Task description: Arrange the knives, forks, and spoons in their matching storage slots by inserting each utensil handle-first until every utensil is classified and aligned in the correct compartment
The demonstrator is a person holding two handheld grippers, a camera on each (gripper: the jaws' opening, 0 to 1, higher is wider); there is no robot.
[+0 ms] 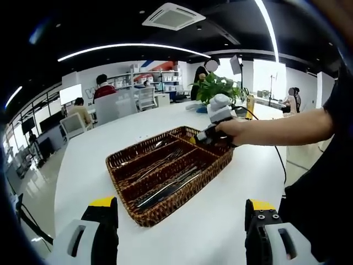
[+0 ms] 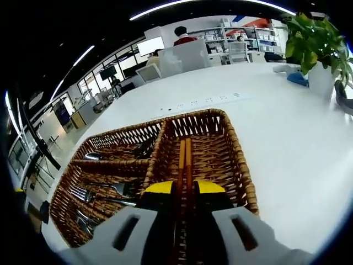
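Slim orange-brown chopsticks (image 2: 185, 160) over wicker tray (image 2: 242, 176)

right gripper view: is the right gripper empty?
No: the right gripper is shut on a pair of chopsticks, held over the wicker tray's end compartment.

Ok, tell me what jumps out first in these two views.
The brown wicker tray sits mid-table, cutlery lying in its long slots. The right gripper is shut on a pair of chopsticks over the tray's wide end compartment. A potted plant stands behind.
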